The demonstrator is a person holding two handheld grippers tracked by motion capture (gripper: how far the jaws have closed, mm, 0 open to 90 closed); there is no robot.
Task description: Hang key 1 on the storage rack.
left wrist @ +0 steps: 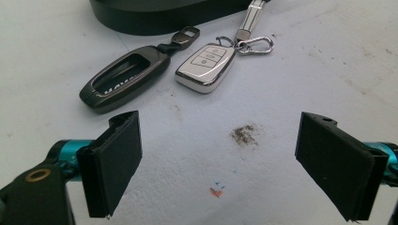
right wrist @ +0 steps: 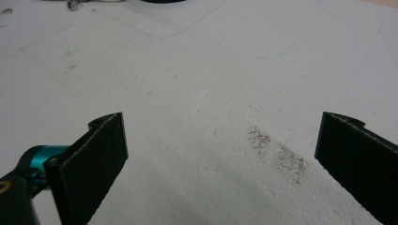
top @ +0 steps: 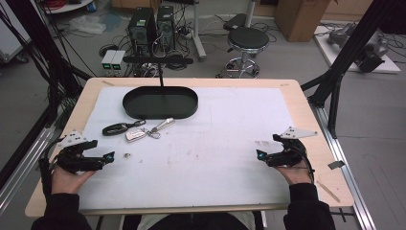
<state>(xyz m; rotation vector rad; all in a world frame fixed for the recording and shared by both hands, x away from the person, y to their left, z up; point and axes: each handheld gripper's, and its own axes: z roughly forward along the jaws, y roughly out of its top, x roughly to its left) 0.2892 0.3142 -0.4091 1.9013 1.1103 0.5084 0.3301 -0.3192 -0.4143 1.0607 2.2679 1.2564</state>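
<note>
Right, two key fobs sit on the white mat (top: 230, 124), just in front of the black tray (top: 160, 102), left of centre. The dark fob (left wrist: 124, 79) has white lettering in its window, only partly readable, something like "MOVE"; I can't make it out for sure. The silver fob (left wrist: 206, 67) lies just beside it on the right, buttons up, icons too small to read. A snap hook (left wrist: 256, 46) and a metal tag (left wrist: 252, 13) are clipped to its ring; the tag runs up towards the tray wall.

A brown smudge (left wrist: 244, 134) and a small red mark (left wrist: 216, 191) on the mat sit between your left jaws and the fobs. Nothing else blocks that path. A second speckled stain (right wrist: 281, 157) lies ahead of your right jaws.

Your left gripper (top: 107, 157) rests low at the mat's left edge, pointing inward to the right, jaws spread wide, holding nothing. Your right gripper (top: 261, 154) mirrors it at the right edge, pointing left, jaws also wide apart and empty, well away from the fobs. Both forearms come in from the near edge.

Beyond the table (top: 297, 96): a stool (top: 247, 40), two PC towers (top: 152, 26), cardboard boxes (top: 299, 17).
</note>
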